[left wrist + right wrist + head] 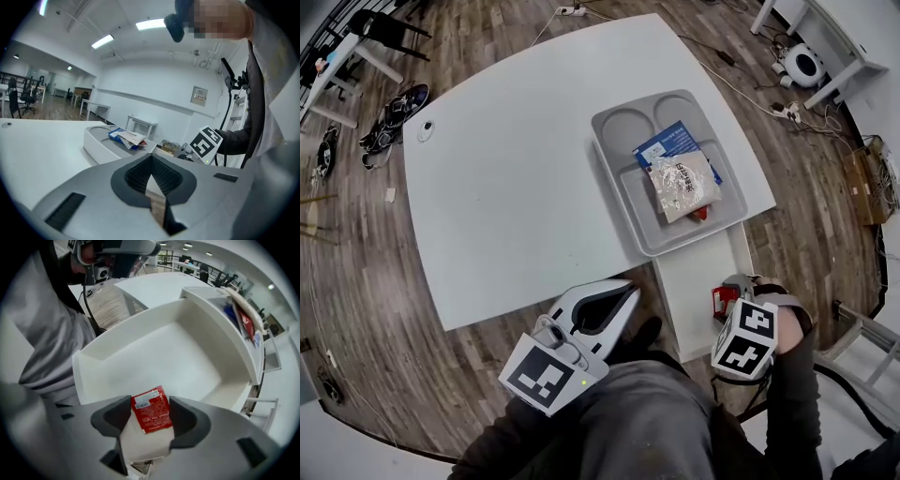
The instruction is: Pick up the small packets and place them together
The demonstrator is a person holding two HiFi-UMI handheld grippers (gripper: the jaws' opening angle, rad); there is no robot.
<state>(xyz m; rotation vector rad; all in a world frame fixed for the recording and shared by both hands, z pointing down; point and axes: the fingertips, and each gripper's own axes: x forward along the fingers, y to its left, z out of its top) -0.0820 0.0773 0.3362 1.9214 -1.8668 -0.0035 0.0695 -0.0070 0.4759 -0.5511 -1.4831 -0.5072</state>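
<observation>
The right gripper (149,417) points straight down into a shallow white box (164,348). Its jaws are spread, and a small red packet (151,408) lies flat on the box floor between them. The pads sit just beside the packet's two long edges. I cannot tell whether they touch it, but nothing shows them pinching it.

The box stands beside the white table (506,178), close to the person's body. On the table near the box is a grey tray (611,169) that holds the other packets in a loose pile. A blue one (670,141) is at the bottom, a pale crinkled one (684,183) lies over it, and a bit of red (700,214) peeks out at the near edge. The left gripper (623,291) hangs off the table's near edge, its jaws pressed together at the tips with nothing between them.

As I read it, the step in hand is the pickup of the red packet, since the rest are already gathered in the tray.

The next move calls for the right gripper to sink until the pads bracket the packet and then close on it. A thin, flat packet on a smooth floor can slide or slip out, so the squeeze should buckle it upward. It must then be lifted clear of the box wall and carried to the tray.
</observation>
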